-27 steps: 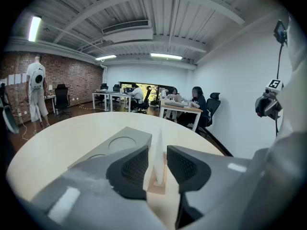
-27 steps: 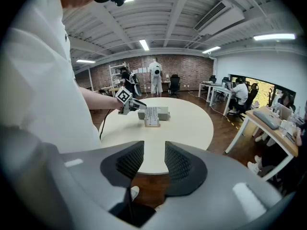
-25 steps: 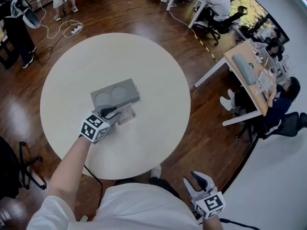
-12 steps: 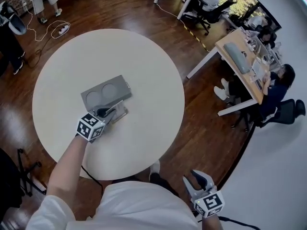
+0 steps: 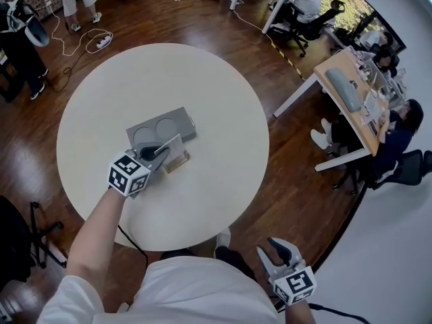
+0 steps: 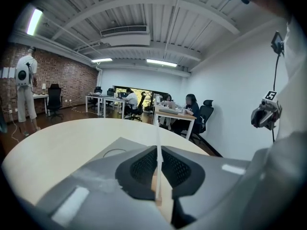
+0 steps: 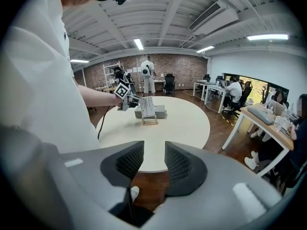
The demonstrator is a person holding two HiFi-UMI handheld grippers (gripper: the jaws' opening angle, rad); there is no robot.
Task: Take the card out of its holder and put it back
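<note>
Parking right tool low, off the surface, jaws slightly apart, gripping nothing. Pinching card edge-on in left tool, jaws having just been closing onto it. Easing card up from wooden holder, grey tray just behind. Reading as removal underway; reinserting into slot coming next.

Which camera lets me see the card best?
The right gripper view: the card shows its printed face there, above its holder. The left gripper view shows only its thin edge pinched in the left gripper. The head view shows a small pale sliver.
</note>
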